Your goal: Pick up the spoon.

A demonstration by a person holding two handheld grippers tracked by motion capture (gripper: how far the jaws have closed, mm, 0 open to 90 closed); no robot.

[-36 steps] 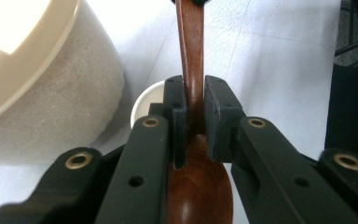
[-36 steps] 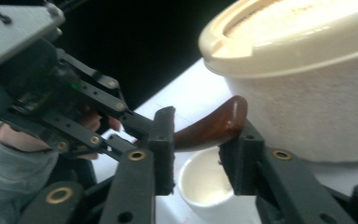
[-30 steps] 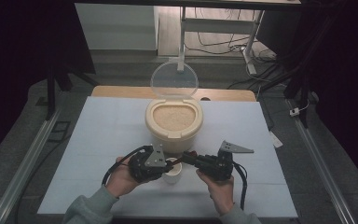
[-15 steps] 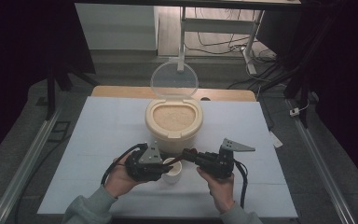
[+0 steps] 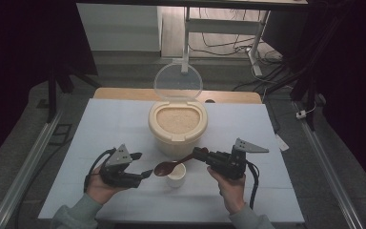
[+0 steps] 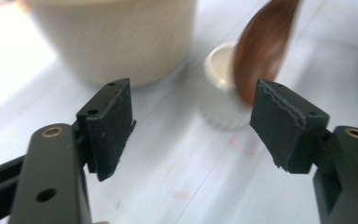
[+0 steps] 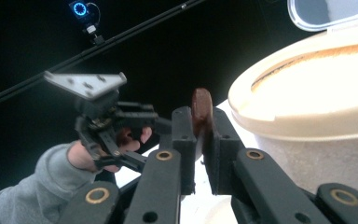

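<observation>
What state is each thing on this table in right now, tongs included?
Beige round grain container: full, open.
Clear hinged lid: flipped up.
Small white cup: upright; contents unclear.
Brown wooden spoon: gripped, bowl over the cup.
Left gripper: open, empty.
Right gripper: shut on the spoon.

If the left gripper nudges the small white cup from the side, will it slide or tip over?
The cup looks squat, about as wide as tall, so it would probably slide on the smooth white table rather than tip. It seems small and likely light, so even a gentle push could move it. The spoon over its rim, held by the right gripper, might catch it.
</observation>
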